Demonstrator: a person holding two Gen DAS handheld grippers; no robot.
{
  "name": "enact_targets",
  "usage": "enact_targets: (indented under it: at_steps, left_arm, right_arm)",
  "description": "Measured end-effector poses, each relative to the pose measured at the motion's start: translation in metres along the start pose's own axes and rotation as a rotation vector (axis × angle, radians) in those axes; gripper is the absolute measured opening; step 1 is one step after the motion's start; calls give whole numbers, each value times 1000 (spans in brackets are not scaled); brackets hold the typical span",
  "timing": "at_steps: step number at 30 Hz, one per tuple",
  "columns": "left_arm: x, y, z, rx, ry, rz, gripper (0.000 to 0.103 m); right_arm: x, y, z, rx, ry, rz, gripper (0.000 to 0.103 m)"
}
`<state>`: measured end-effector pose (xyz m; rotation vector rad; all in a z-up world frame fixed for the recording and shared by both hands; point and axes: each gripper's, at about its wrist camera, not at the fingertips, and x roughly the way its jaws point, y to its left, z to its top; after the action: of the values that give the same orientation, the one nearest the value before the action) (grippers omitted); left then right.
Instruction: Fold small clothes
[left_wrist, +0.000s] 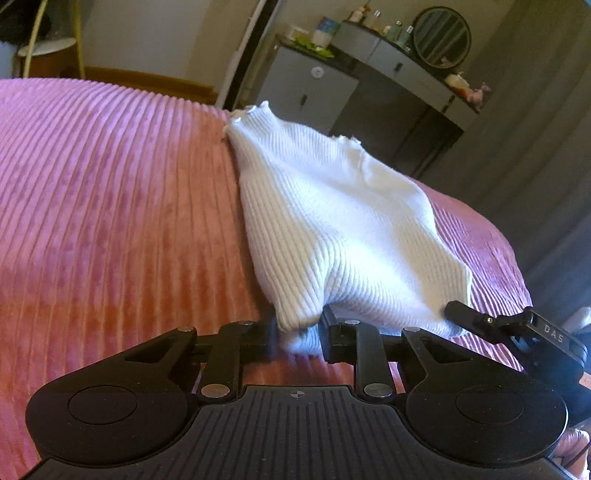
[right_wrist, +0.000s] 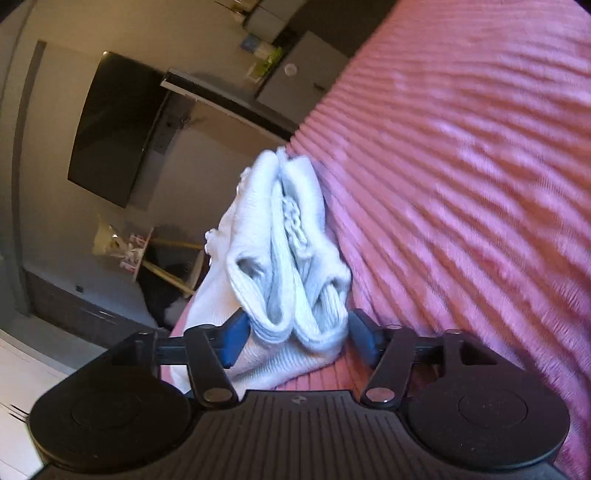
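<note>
White ribbed knit garment (left_wrist: 332, 229) — centre frame, on pink ribbed bedspread (left_wrist: 110, 192), long axis running away up-frame. Left gripper (left_wrist: 299, 332) clamps one near corner, right gripper (right_wrist: 295, 332) the other — equally near.

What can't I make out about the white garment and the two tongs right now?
- Left wrist view: white garment hides its own underside and the left tongs tips.
- Same view: right tongs are cut off at the edge.
- Right wrist view: bunched folds between the right tongs hide the garment's shape; motion blur smears the pink bedspread.
</note>
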<state>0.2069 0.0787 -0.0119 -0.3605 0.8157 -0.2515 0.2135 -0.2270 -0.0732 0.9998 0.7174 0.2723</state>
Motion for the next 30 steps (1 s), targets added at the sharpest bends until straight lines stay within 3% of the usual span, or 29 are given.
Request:
enact_targets:
  at_steps: [2, 4, 8, 9, 12, 16, 19, 21, 22, 24, 25, 26, 28, 30]
  left_arm:
    - [3, -2, -1, 12, 1, 10, 27]
    - [6, -3, -1, 26, 5, 17, 29]
    - [16, -3, 0, 22, 21, 19, 34]
    - [18, -3, 1, 23, 23, 20, 34]
    - [15, -5, 2, 35, 19, 20, 28]
    - [-4, -8, 4, 23, -14, -18, 22]
    - [-22, -14, -1, 35, -48, -39, 19]
    - [-28, -16, -9, 48, -43, -44, 18]
    - [-27, -16, -13, 63, -24, -18, 20]
    - [-27, -14, -21, 106, 9, 70, 30]
    - [-31, -13, -23, 122, -1, 109, 44]
    - [-38, -11, -23, 137, -28, 145, 56]
    - [-49, -10, -15, 148, -89, 166, 63]
    - [-52, -12, 1, 121, -140, 161, 75]
  right_arm:
    - [5, -4, -1, 33, 0, 37, 68]
    - [11, -5, 0, 61, 4, 94, 82]
    - [29, 3, 0, 38, 1, 113, 84]
    - [33, 7, -1, 14, 1, 95, 78]
    - [40, 13, 0, -30, 7, 31, 27]
    - [21, 37, 0, -158, -52, 21, 23]
    - [4, 40, 8, -164, -81, 56, 23]
    - [-2, 35, 13, -177, -75, 12, 24]
    - [-2, 34, 14, -189, -58, -40, 30]
    - [-8, 34, 17, -238, -65, -148, 42]
    - [-16, 38, 20, -258, -119, -170, 54]
    - [-23, 43, 22, -279, -173, -178, 56]
    - [-26, 67, 24, -386, -264, -193, 55]
    - [-8, 95, 22, -509, -266, -206, 55]
